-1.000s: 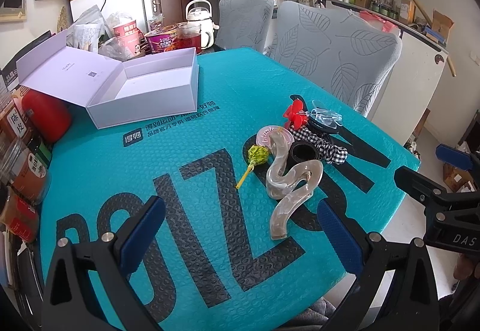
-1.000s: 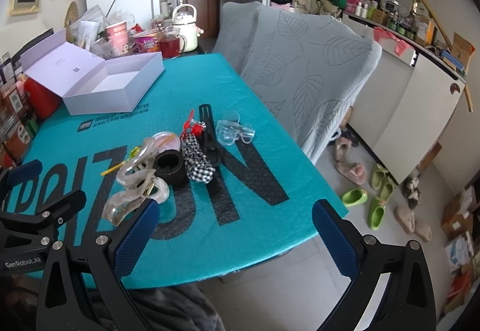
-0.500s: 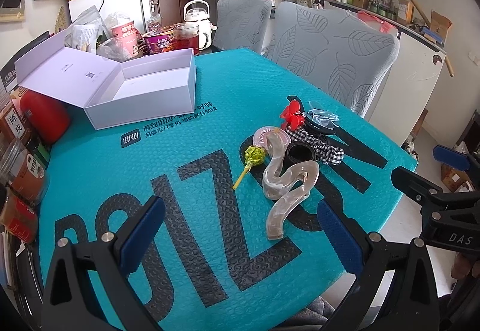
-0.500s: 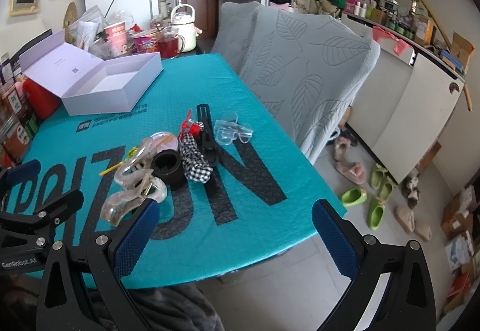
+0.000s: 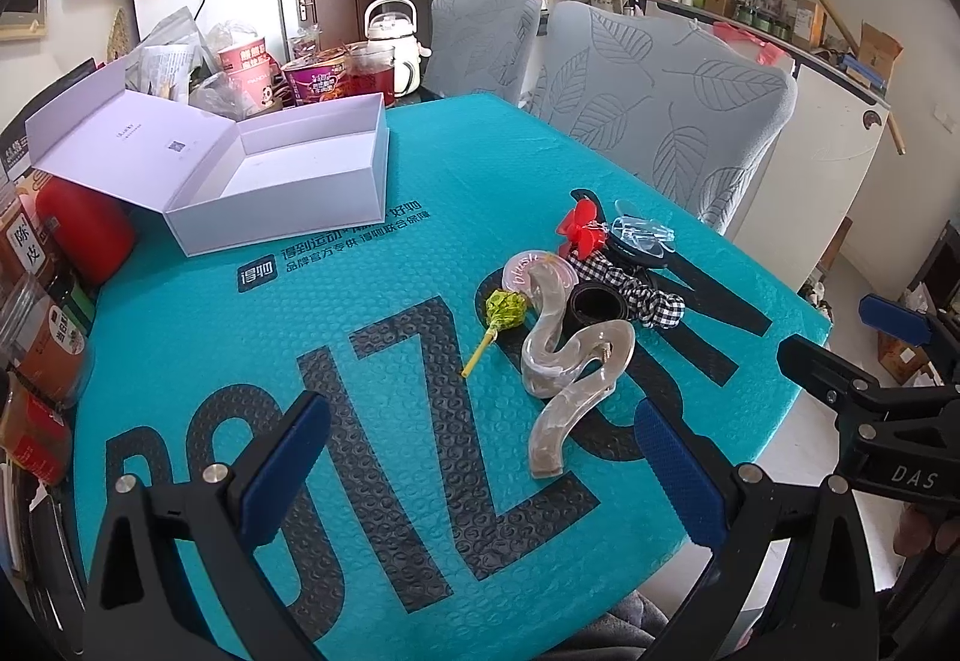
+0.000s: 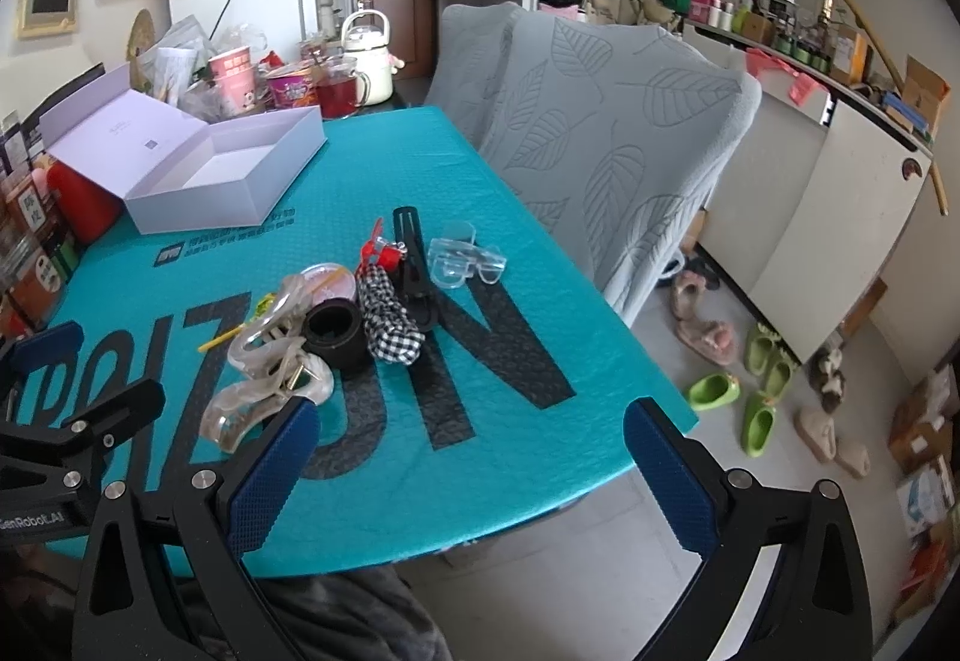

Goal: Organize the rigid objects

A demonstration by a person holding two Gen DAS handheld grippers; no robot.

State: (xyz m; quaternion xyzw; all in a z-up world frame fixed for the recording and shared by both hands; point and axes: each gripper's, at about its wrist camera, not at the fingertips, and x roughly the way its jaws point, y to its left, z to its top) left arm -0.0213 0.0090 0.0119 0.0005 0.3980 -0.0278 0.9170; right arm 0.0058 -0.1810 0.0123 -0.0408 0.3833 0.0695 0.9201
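Both claws, L [image 5: 480, 472] & R [image 6: 465, 472], gape above table [image 5: 420, 217]

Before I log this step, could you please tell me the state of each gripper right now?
Left gripper: open, holding nothing, above the teal mat.
Right gripper: open, holding nothing, at the mat's near edge.

Your open box [image 5: 282, 181] sits at the far left of the worktop [image 5: 300, 325], with cups and a kettle [image 5: 393, 43] crowded behind it. The small stuff is piled nearer you on the right: wavy clip [image 5: 570, 361] in front, lollipop [image 5: 501, 316] to its left, checked scrunchie [image 5: 636, 289] and glasses [image 5: 642, 235] behind. Chairs [image 5: 660, 97] stand along the right edge.
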